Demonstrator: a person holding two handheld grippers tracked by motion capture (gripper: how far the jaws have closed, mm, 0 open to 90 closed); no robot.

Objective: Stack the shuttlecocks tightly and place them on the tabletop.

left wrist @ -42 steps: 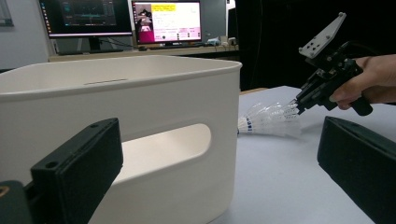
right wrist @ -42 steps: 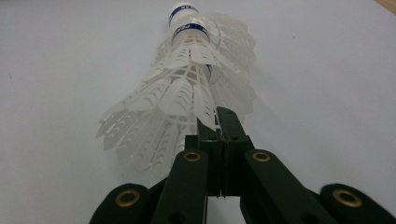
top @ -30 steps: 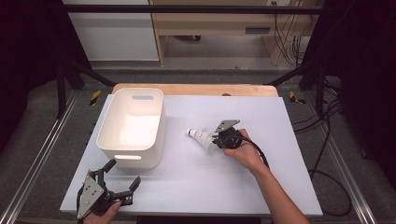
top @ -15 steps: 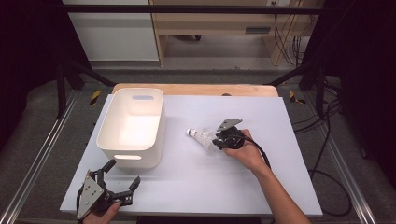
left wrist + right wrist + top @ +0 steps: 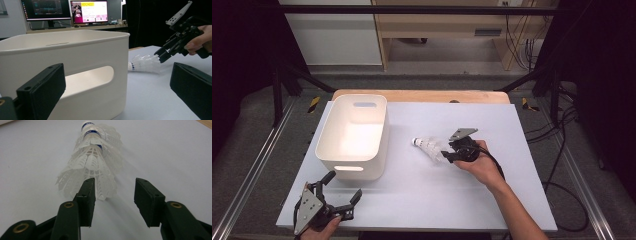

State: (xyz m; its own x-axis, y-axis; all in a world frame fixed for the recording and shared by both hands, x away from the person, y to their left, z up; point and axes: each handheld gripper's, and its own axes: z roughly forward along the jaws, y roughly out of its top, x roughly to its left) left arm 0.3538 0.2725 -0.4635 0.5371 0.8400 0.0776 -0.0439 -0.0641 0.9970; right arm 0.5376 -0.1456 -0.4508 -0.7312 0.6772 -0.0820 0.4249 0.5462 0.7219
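Several nested shuttlecocks point(image 5: 93, 162) lie before the parted right hand-held gripper point(image 5: 113, 197).

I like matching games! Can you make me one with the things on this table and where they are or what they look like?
Things:
1. bin
2. shuttlecocks
3. left gripper
4. right gripper

Places or states:
A. lying on their side in the middle of the table
B. open, at the near left corner
C. white, standing at the left, with handle slots
D. jaws apart, just behind the feathery skirt

Pairs: 1-C, 2-A, 3-B, 4-D
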